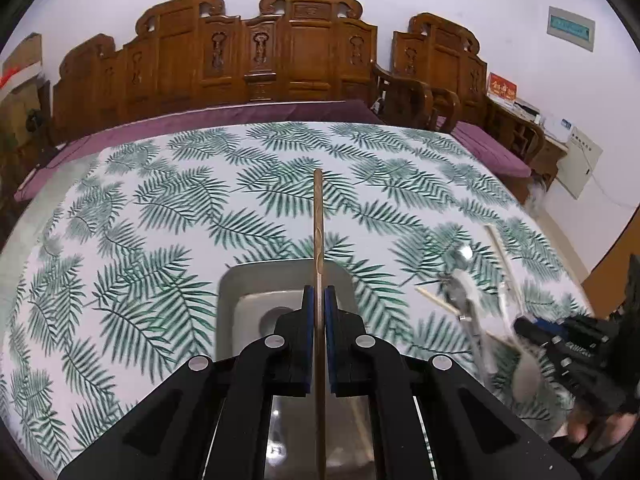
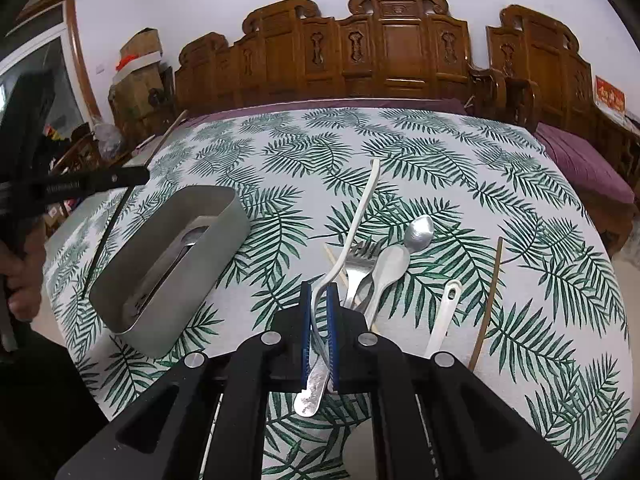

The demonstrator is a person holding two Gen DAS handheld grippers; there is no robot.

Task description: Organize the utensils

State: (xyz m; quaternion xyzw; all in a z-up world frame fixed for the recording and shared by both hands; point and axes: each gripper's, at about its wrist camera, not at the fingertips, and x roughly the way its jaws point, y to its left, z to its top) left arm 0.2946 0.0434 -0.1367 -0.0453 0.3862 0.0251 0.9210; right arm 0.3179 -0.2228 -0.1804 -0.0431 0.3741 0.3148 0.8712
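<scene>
Left claw point(image 1: 319, 296) clamps a chopstick point(image 1: 318, 216) above the metal container point(image 1: 240, 280) for deposit. Right claw point(image 2: 319, 292) clamps a white spoon point(image 2: 360, 208), lifting it from the desk point(image 2: 520, 184).

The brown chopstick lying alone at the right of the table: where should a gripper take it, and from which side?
Grip the brown chopstick near mid-shaft, coming from above with the jaws across its width. It is thin, lies flat on the tablecloth, and has free cloth on both sides.
</scene>
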